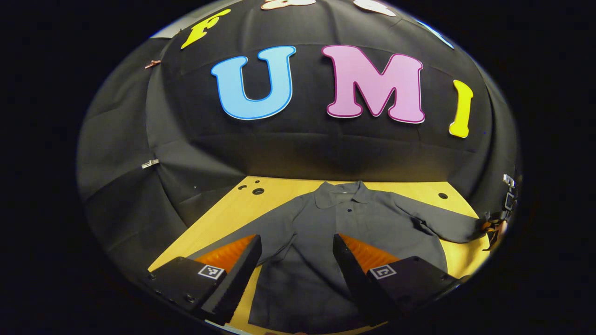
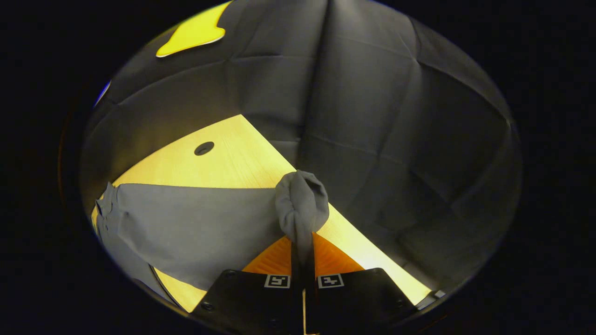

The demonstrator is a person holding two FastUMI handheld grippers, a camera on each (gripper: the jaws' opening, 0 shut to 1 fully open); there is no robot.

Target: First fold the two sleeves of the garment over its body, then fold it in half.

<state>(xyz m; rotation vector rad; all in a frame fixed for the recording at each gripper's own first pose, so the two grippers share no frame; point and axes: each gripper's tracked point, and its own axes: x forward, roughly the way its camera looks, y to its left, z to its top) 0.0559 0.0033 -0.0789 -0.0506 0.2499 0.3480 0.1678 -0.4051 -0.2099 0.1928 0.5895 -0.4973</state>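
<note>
Grey sleeve (image 2: 301, 204) pinched in right tongs (image 2: 302, 260) (bunched)

One garment (image 1: 321, 232), dark grey shirt, spread on one wooden table (image 1: 274, 193); two sleeves: one (image 1: 442, 225) stretched out flat toward table edge, other (image 1: 260, 228) by left gripper's fingers; one collar (image 1: 342, 190); one dark button (image 1: 349, 210) visible below collar; two grippers: left gripper (image 1: 296, 260) with two black fingers apart, right gripper (image 2: 303, 260) with two fingers pinched together on sleeve cuff (image 2: 301, 204); four round holes in tabletop in left gripper view; one hole (image 2: 204, 148) in right gripper view; two metal clips on booth cloth.
</note>
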